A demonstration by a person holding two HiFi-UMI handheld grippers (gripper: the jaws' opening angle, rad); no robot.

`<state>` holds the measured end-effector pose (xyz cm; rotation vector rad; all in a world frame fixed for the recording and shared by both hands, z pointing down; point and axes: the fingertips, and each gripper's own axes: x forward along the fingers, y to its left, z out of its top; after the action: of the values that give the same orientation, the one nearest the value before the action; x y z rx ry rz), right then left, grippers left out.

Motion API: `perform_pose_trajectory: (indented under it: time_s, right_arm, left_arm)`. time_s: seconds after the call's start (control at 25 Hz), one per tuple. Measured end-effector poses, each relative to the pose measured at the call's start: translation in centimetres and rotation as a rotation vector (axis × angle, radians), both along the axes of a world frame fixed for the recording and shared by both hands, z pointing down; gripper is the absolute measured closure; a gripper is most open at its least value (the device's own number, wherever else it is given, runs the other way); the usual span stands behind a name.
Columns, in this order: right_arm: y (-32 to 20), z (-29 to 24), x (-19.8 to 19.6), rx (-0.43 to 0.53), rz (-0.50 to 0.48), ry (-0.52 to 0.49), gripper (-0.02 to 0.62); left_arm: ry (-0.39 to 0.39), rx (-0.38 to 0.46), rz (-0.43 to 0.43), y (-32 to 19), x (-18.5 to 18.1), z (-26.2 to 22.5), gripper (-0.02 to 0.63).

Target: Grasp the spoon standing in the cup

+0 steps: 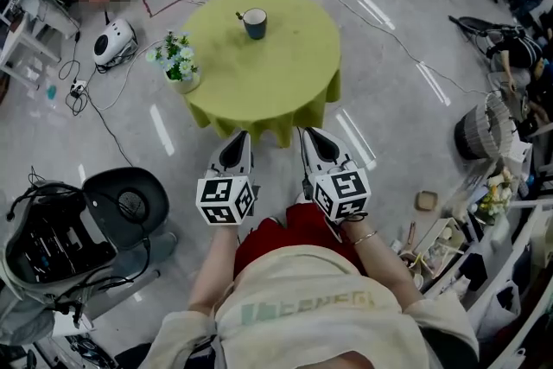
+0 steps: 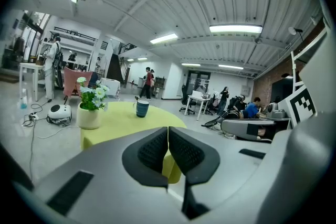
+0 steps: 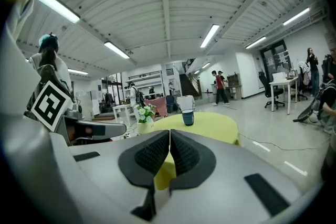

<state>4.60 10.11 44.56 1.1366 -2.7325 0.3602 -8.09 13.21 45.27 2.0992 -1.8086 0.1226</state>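
Observation:
A dark blue cup [image 1: 255, 22] stands on the far part of a round table with a yellow-green cloth [image 1: 285, 82]; a spoon handle [image 1: 239, 14] sticks out of it to the left. The cup [image 2: 142, 107] shows far ahead in the left gripper view, and the cup [image 3: 187, 117] likewise in the right gripper view. My left gripper [image 1: 236, 148] and right gripper [image 1: 316, 143] are held side by side at the table's near edge, well short of the cup. Both are shut with nothing between the pads.
A white pot of flowers [image 1: 177, 60] stands at the table's left edge. A black chair [image 1: 130, 199] and cable-filled equipment sit at the lower left. A white round device [image 1: 114, 40] and cables lie on the floor left of the table. Desks and people stand farther off.

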Motion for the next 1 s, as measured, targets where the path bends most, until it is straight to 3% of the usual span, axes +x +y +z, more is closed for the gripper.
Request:
perform_pose_trajectory:
  time_s: [0.32, 0.64, 1.0]
  right_arm:
    - [-4.7, -0.7, 2.1, 0.011, -0.017, -0.013, 0.558]
    - [-6.2, -0.7, 3.0, 0.015, -0.073, -0.019, 0.558]
    - [-7.5, -0.3, 3.9, 0.003, -0.070, -0.004, 0.558]
  left_arm:
    - [-0.011, 0.001, -0.048, -3.5, 1.7, -0.4, 0.578]
    - [0.012, 0.008, -0.105, -4.5, 2.9, -0.3, 0.578]
    - [0.001, 0.000, -0.118, -5.8, 3.3, -0.2, 0.578]
